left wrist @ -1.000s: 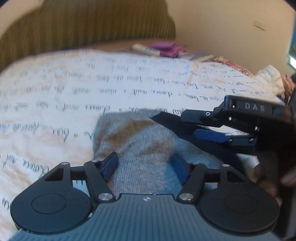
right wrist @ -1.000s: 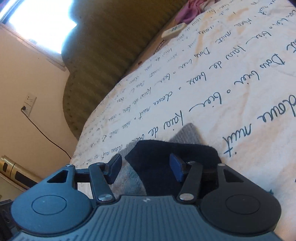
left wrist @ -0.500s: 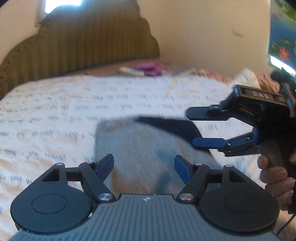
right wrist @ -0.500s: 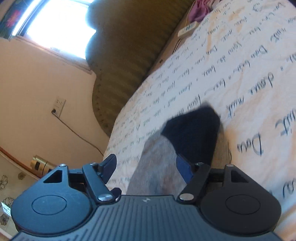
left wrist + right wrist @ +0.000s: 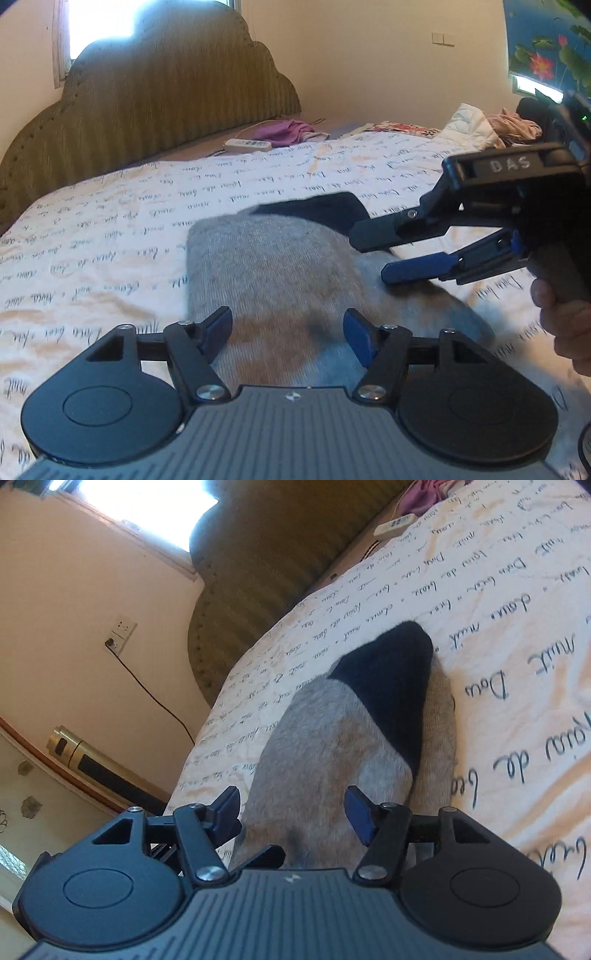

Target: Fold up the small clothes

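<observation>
A grey sock (image 5: 273, 273) with a dark navy toe (image 5: 325, 214) lies folded on the script-printed bedsheet (image 5: 110, 229). The toe end rests on top of the grey part (image 5: 332, 746). My left gripper (image 5: 287, 328) hovers open over the sock's near end, its pads clear of the cloth. My right gripper (image 5: 369, 256) comes in from the right, held by a hand (image 5: 565, 321), just above the sock's right edge. Its jaws are closing, with nothing pinched between them. In the right wrist view the right gripper (image 5: 291, 808) stands over the grey part, the navy toe (image 5: 391, 686) ahead of it.
An olive padded headboard (image 5: 155, 122) stands at the back. A white remote (image 5: 247, 145) and purple cloth (image 5: 284, 131) lie near it. Loose clothes (image 5: 491, 127) are piled at the far right. By the wall are a socket with a cord (image 5: 118, 638) and a gold-and-black cylinder (image 5: 85, 755).
Both grippers have drawn back from the sock and risen a little. The right gripper, which was over the navy toe, has let it lie on the grey part.
</observation>
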Demonstrator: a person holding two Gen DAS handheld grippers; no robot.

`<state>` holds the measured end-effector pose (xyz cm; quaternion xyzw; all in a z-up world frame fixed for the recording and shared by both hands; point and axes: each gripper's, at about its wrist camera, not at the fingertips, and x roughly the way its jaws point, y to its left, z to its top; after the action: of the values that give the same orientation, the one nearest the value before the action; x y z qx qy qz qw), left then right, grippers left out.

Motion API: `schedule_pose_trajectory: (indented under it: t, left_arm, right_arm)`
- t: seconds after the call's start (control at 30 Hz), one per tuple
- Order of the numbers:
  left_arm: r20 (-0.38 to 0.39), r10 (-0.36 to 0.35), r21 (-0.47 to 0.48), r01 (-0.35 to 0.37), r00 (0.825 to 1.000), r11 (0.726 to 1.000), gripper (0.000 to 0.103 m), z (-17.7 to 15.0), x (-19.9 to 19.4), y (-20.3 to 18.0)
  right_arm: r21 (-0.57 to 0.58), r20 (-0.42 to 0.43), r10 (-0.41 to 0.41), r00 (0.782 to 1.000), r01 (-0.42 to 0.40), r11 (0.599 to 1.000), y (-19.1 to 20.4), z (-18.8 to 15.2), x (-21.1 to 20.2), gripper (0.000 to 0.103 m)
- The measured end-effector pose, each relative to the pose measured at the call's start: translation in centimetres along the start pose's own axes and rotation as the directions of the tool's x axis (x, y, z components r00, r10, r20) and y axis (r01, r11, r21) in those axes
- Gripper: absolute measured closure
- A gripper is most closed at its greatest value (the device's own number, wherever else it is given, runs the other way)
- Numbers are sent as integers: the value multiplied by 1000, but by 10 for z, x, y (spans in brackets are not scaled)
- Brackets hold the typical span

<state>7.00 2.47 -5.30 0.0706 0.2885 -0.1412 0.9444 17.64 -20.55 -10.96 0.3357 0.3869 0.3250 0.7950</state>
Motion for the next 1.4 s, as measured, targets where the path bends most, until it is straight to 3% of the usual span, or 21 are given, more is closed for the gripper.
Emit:
schedule_pose_trajectory:
  t: [0.1, 0.13, 0.2, 0.23, 0.33, 0.4, 0.5, 0.63, 0.7, 0.77, 0.9, 1.17, 1.4]
  left_arm:
    - [-87, -20, -6, 20, 996, 1000, 27, -19, 19, -1]
    - [-69, -15, -22, 14, 998, 1000, 28, -25, 25, 3]
    - [-71, -1, -36, -2, 997, 999, 30, -20, 22, 4]
    - [-68, 1, -52, -4, 998, 999, 34, -16, 15, 5]
    - [-11, 12, -64, -13, 1000, 998, 29, -12, -19, 6]
    - [13, 46, -71, -45, 999, 996, 12, -18, -37, 6]
    - [-48, 69, -152, -76, 996, 985, 8, -35, -42, 11]
    - [-175, 88, -230, -128, 981, 965, 7, -56, -27, 13]
    - [-164, 110, -216, -144, 980, 966, 0, -56, -24, 10]
    - [-177, 135, -182, -167, 975, 969, 0, -57, -18, 7]
    - [-145, 143, -175, -168, 979, 970, 0, -64, -20, 7]
    - [-141, 132, -179, -157, 981, 971, 0, -66, -21, 7]
    - [-142, 134, -178, -158, 981, 971, 0, -66, -21, 6]
  right_arm:
    - [68, -42, -14, 999, 17, 998, -26, -17, 8, 42]
    - [84, -23, 17, 1000, -15, 996, -34, -20, 8, 43]
    - [105, -25, 9, 1000, -6, 994, -31, -16, 3, 44]
    - [86, -27, -17, 999, 20, 996, -22, -15, -2, 42]
    - [-54, -3, -96, 995, 96, 994, 8, -19, -28, 37]
    - [-150, 40, -175, 984, 179, 972, 22, -33, -48, 28]
    - [-232, 83, -322, 943, 332, 914, 26, -65, -67, 23]
    - [-255, 81, -501, 862, 504, 826, 25, -103, -61, 23]
    - [-294, 139, -545, 827, 560, 774, 30, -117, -52, 17]
    - [-318, 153, -589, 794, 604, 731, 37, -122, -38, 3]
    - [-332, 223, -662, 715, 695, 638, 41, -131, -15, 0]
    - [-291, 246, -660, 709, 704, 648, 40, -132, -18, 0]
    - [-300, 257, -669, 697, 716, 631, 43, -137, -15, 0]
